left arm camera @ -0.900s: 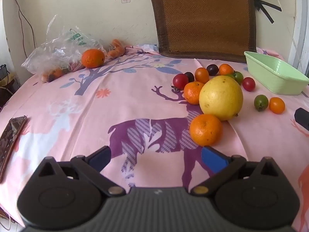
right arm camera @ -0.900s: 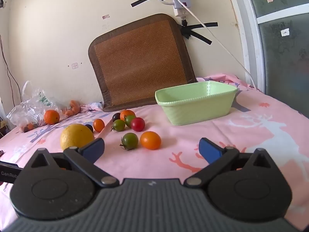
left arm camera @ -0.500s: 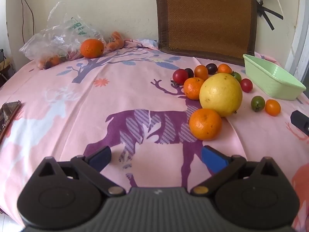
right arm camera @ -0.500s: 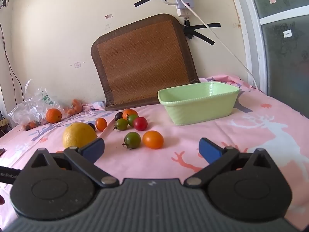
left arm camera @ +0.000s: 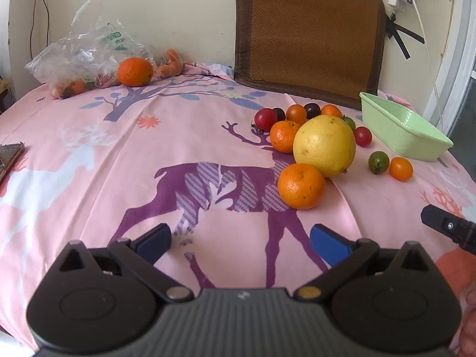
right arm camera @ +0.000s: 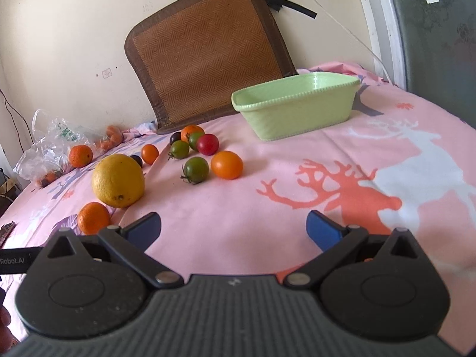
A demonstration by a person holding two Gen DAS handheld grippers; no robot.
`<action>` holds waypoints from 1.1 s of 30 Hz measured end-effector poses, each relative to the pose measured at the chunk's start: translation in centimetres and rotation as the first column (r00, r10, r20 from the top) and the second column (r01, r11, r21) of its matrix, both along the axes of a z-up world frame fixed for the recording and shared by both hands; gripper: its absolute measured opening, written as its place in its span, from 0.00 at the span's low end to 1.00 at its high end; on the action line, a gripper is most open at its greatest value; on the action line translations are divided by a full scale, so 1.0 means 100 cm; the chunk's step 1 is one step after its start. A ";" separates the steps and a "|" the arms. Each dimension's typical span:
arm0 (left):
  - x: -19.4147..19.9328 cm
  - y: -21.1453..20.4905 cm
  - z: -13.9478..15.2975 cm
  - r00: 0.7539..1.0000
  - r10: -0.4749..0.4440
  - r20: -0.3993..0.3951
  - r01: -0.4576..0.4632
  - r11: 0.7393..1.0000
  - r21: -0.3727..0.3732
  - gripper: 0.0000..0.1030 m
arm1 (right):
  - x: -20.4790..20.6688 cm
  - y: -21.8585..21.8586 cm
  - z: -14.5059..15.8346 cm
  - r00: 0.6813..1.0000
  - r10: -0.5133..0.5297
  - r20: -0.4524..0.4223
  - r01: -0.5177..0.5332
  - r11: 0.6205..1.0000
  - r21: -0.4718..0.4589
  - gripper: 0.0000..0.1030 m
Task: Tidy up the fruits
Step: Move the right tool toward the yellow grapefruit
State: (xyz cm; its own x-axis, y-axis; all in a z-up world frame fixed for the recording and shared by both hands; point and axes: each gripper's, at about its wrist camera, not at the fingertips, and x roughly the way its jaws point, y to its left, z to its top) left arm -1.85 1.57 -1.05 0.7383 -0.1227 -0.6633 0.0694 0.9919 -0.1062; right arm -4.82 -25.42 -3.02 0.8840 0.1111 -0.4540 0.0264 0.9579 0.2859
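Observation:
A big yellow grapefruit [left arm camera: 325, 145] lies on the pink cloth with one tangerine [left arm camera: 301, 185] in front of it and another [left arm camera: 285, 135] behind. Several small red, orange, green and dark tomatoes [left arm camera: 297, 113] lie around them. The empty light-green basin [left arm camera: 402, 131] stands at the right. My left gripper [left arm camera: 241, 239] is open and empty, short of the near tangerine. In the right wrist view my right gripper [right arm camera: 233, 226] is open and empty above the cloth, with the grapefruit [right arm camera: 118, 180], a green tomato [right arm camera: 195, 169], an orange tomato [right arm camera: 226, 164] and the basin [right arm camera: 297, 105] ahead.
A clear plastic bag [left arm camera: 80, 59] with fruit and a loose orange [left arm camera: 134, 71] lie at the back left. A brown woven mat [left arm camera: 308, 35] leans on the wall. A phone [left arm camera: 9, 159] lies at the left edge. A window frame [right arm camera: 383, 23] is at the right.
Both grippers have risen and tilted a little, so the views look down more on the cloth. The right gripper has also rolled slightly. No fruit has moved; both stay open.

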 end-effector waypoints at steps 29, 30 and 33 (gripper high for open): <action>0.001 0.001 -0.002 0.999 -0.037 -0.002 0.037 0.999 0.027 1.00 | -0.003 0.003 -0.002 1.000 -0.012 0.015 0.012 1.000 -0.014 1.00; 0.001 0.002 -0.002 0.999 -0.038 -0.001 0.038 0.999 0.025 1.00 | -0.004 0.003 -0.001 1.000 -0.014 0.018 0.014 1.000 -0.015 1.00; 0.002 0.008 -0.002 0.999 -0.037 0.009 0.036 0.999 0.006 1.00 | -0.005 0.002 -0.001 0.999 -0.027 0.033 0.028 0.999 -0.022 1.00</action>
